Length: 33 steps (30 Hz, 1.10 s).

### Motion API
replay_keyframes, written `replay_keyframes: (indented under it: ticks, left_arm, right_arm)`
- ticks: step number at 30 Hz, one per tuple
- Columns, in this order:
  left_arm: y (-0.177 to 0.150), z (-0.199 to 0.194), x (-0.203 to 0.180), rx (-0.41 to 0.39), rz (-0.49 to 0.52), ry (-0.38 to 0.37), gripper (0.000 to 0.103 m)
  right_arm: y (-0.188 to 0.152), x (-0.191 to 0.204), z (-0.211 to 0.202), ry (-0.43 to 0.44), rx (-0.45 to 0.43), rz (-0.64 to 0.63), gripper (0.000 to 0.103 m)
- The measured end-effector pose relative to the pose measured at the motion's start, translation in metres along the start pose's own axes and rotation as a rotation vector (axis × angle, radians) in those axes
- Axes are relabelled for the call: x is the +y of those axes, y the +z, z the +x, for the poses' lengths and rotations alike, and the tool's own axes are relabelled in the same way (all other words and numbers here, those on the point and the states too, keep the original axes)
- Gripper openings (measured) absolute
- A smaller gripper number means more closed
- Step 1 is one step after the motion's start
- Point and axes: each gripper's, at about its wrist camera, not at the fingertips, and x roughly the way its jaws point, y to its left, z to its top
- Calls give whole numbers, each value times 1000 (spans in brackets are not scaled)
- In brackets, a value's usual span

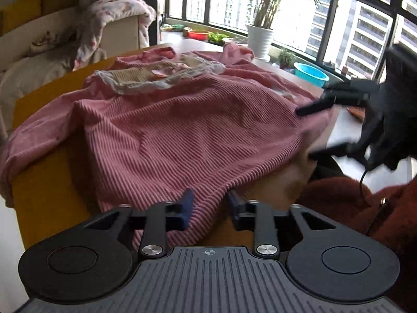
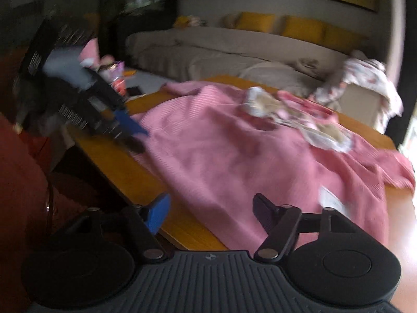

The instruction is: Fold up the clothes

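Observation:
A pink ribbed garment point(image 1: 182, 125) with a beige lace-trimmed collar panel point(image 1: 156, 75) lies spread over a yellow wooden table point(image 1: 47, 198). My left gripper point(image 1: 211, 203) is open at the garment's near hem, its fingers either side of the hem edge. My right gripper point(image 1: 305, 133) shows at the right, open around the garment's right edge. In the blurred right wrist view the garment point(image 2: 234, 151) fills the table point(image 2: 135, 177); my right gripper point(image 2: 211, 208) is open over its near edge, and my left gripper point(image 2: 135, 135) sits at the far left hem.
A sofa point(image 2: 234, 49) with yellow cushions and a flowered cloth point(image 1: 114, 15) stands behind the table. A white plant pot point(image 1: 259, 39) and a blue basin point(image 1: 311, 73) stand by the window. A person in a rust-red sweater point(image 1: 365, 208) is at the right.

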Motion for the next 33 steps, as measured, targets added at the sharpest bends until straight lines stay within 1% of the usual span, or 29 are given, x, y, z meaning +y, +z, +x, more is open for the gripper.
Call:
replay_keyframes:
  ticks: [1,2,3,4,5,6,7,8,9,10,11,13,15,17,18,20,21,22,23,24,25,26,29,33]
  left_arm:
    - [3,0,4,-10,-16,-7,25]
    - [7,0,8,-22,-31,-15,25]
    - [9,-2,12,-36,-47,-21,25]
    - [12,-5,14,-50,-59,-29,25]
    - [14,-8,15,-65,-70,-39,25]
    - [16,-13,17,-82,-81,-52,25]
    - [17,-18,17,-94,-86,-67,30]
    - [16,-23,16,-102,-79,-81,43]
    - [15,-28,14,-109,-69,-93,52]
    - [13,-32,11,-110,-53,-100,69]
    - [12,-33,5,-104,-26,-96,78]
    - [7,-29,-5,-77,29,-57,80]
    - [3,-18,-8,-45,49,0,80]
    - [1,-6,-7,-31,48,49,78]
    - [1,-2,-6,-30,47,66,75]
    - [1,4,-3,-28,47,88,62]
    - [1,6,-2,-26,52,94,58]
    - [1,6,-3,-22,59,96,47]
    - [-1,4,-4,-19,67,95,36]
    - [-4,0,-5,-14,71,93,33]
    - [-7,-5,-5,-11,69,95,27]
    - [-11,-9,-5,-9,66,99,23]
    - [-22,-34,0,-21,18,154,23]
    - [-35,-81,11,-93,-93,229,23]
  right_arm:
    - [3,4,7,13,4,-18,52]
    - [6,8,14,26,7,-33,39]
    - [10,8,20,38,11,-26,27]
    - [14,6,24,54,12,1,22]
    - [18,4,27,70,13,28,11]
    - [22,0,30,88,13,60,9]
    - [26,-8,28,118,5,122,8]
    - [30,-17,24,146,-7,179,7]
    - [34,-26,17,170,-27,229,7]
    - [37,-34,11,194,-48,278,6]
    - [40,-43,5,217,-67,325,6]
    - [43,-52,-6,251,-94,381,6]
    - [42,-55,-11,262,-102,397,6]
    - [41,-53,-13,266,-96,383,6]
    - [39,-51,-15,271,-94,374,9]
    - [38,-48,-16,281,-85,367,11]
    - [37,-48,-20,281,-88,365,13]
    - [36,-51,-25,277,-99,370,17]
    - [34,-54,-30,270,-111,376,26]
    - [32,-60,-37,245,-130,394,40]
    - [30,-66,-44,220,-149,411,46]
    - [27,-72,-51,194,-166,429,54]
    - [13,-88,-64,102,-179,480,56]
    - [-7,-91,-59,15,-131,494,59]
